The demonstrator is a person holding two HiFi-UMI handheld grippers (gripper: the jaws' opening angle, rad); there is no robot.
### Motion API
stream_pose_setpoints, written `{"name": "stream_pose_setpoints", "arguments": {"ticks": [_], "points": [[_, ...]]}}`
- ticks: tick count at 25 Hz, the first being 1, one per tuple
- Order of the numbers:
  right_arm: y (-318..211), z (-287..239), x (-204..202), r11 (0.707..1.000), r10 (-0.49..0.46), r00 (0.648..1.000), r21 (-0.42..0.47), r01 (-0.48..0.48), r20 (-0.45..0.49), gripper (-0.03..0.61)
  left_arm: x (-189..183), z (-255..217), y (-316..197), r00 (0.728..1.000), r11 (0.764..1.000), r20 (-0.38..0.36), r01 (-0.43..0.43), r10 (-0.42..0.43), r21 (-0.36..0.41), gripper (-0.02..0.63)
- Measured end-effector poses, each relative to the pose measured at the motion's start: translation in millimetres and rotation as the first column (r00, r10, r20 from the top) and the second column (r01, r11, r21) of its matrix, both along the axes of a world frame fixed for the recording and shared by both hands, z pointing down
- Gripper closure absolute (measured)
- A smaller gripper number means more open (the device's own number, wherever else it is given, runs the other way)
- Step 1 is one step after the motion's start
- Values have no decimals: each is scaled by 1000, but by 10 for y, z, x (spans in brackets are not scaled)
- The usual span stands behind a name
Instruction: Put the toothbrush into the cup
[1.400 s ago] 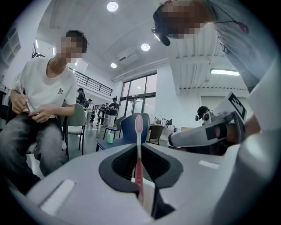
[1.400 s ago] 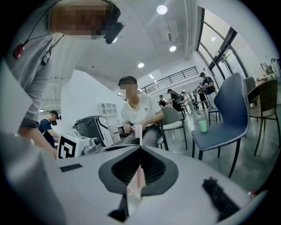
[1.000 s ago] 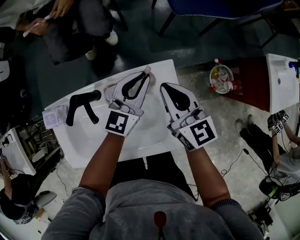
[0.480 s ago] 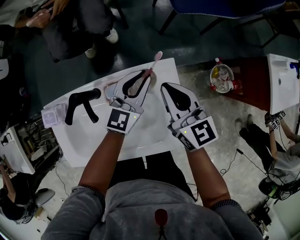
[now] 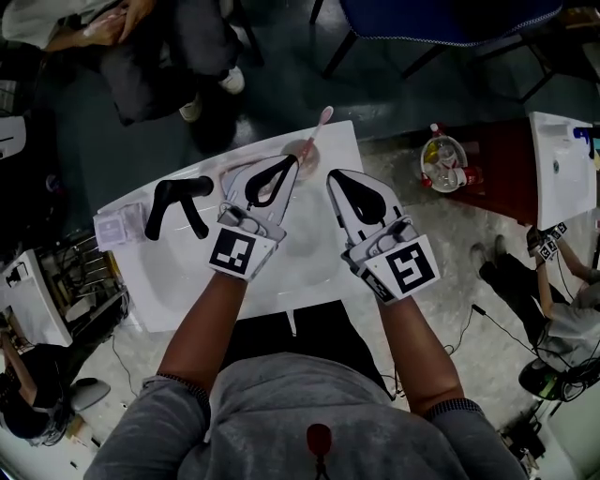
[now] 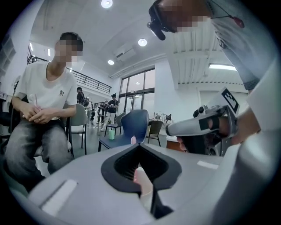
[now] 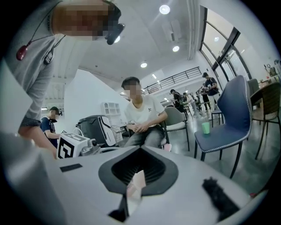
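A pink toothbrush [image 5: 321,120] stands slanted in a small pink cup [image 5: 300,150] at the far rim of the white sink [image 5: 187,272]. My left gripper [image 5: 292,161] hovers just short of the cup. Its jaws have just been closing and now meet with nothing gripped between them. In the left gripper view the jaws [image 6: 139,147] meet, and the brush's pink tip [image 6: 133,139] peeks over them. My right gripper [image 5: 335,175] hangs beside the left one, over the sink's right part. It is shut and empty, and the right gripper view [image 7: 140,148] shows the same.
A black faucet [image 5: 173,202] rises at the sink's left, with a small clear box [image 5: 117,227] beside it. A seated person [image 5: 141,47] and a blue chair [image 5: 441,19] are beyond the sink. Bottles [image 5: 445,159] lie on the floor at right, near another white sink [image 5: 562,169].
The left gripper tipped the toothbrush up and let it go. The brush now stands in the cup. The gripper has drawn back a little with its jaws shut. The right gripper has stayed put.
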State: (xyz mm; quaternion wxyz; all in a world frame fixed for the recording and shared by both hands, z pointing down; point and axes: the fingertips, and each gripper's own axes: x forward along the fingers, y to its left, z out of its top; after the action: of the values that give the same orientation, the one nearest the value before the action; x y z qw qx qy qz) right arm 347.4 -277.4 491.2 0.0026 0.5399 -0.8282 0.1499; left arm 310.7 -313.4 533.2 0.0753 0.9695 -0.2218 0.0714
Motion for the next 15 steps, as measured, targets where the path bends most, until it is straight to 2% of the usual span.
{"name": "stream_pose_setpoints", "arguments": {"ticks": [4,10,15], "points": [[140,-183,-46,1000,-21,999,11,21,-39,572,-79,-253,140,1000,1000,-8,-23,23,20,606],[360,-466,-231,997,-54,994,57,60,-93,572,-137,-683,430,998,998,-38,-55,55,7,606],[517,-667,-316,995,-53,995,75,60,-89,572,-185,-941,621,994,995,-50,-92,93,26,606]]}}
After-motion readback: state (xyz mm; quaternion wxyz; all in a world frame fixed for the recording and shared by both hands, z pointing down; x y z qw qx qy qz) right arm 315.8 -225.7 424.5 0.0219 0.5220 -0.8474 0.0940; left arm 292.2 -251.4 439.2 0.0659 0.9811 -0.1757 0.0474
